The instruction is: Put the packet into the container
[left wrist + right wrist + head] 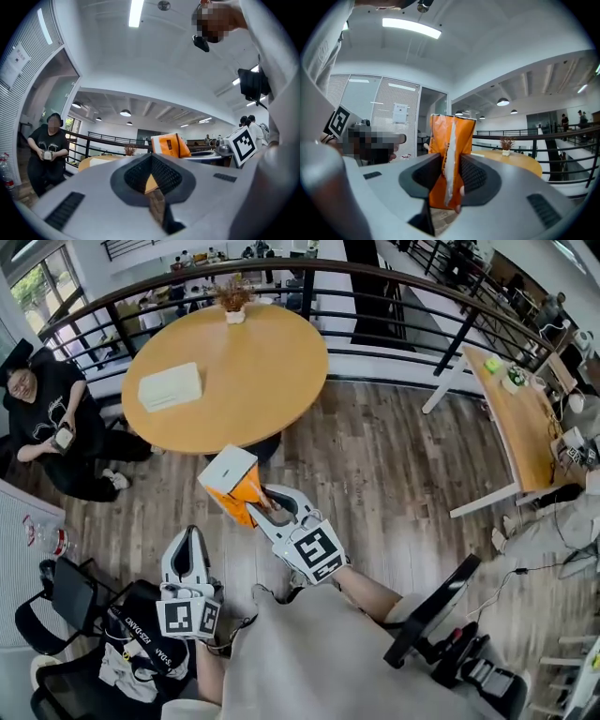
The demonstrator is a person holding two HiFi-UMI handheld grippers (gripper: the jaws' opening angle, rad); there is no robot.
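Observation:
An orange and white packet (234,486) hangs above the wooden floor, and my right gripper (263,506) is shut on its lower end. The right gripper view has the packet (449,140) standing upright between the dark pads of my right gripper (449,174). A white lidded container (170,386) lies on the round wooden table (253,381) beyond the packet. My left gripper (187,542) is lower and to the left, near my body, shut with nothing in it. From the left gripper (152,177) view the packet (169,145) shows ahead on the right.
A potted plant (234,302) stands at the table's far edge. A seated person (42,409) is at the left. A curved black railing (394,296) runs behind the table. A long desk (520,418) stands at the right. A black chair (436,615) is at the lower right.

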